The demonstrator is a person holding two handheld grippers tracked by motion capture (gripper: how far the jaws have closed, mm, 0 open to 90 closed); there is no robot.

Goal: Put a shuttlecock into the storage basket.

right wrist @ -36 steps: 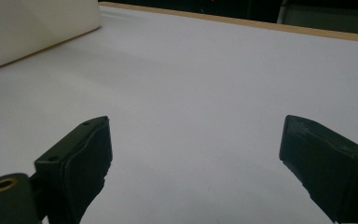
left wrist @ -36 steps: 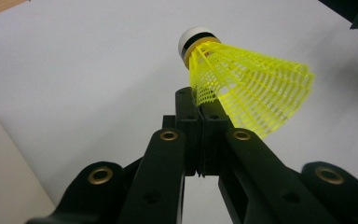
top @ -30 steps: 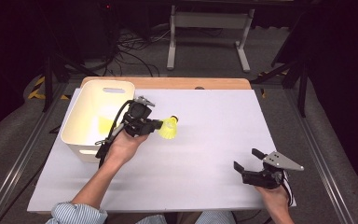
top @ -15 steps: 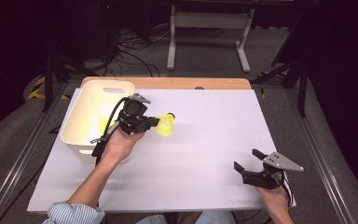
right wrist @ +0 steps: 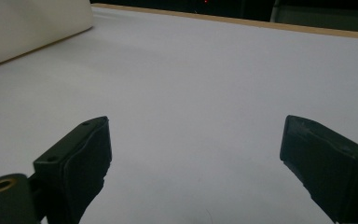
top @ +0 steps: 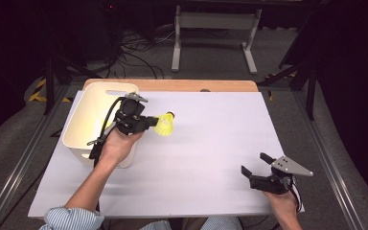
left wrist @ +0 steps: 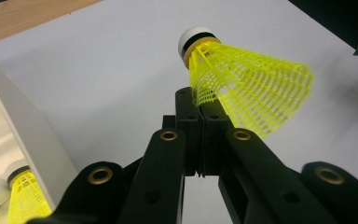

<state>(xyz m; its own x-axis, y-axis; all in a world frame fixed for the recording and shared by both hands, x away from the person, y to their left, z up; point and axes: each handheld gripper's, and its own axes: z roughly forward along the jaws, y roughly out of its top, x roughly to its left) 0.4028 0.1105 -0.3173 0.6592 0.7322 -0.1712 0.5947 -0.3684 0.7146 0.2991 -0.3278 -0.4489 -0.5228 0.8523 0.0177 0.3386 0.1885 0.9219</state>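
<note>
No legible text or labels

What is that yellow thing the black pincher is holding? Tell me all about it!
It is a shuttlecock for badminton. It has a bright yellow skirt of netted plastic that flares out wide, and a rounded white cap with a yellow band. The left gripper has its jaws shut on the skirt's edge near the cap, so it hangs in the air above the white table, tipped sideways, beside the white bin. Only the jaws touch it.

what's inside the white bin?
In the left gripper view, the white bin holds at least one yellow shuttlecock by its near wall. The wall and the tool hide the rest of the inside.
</note>
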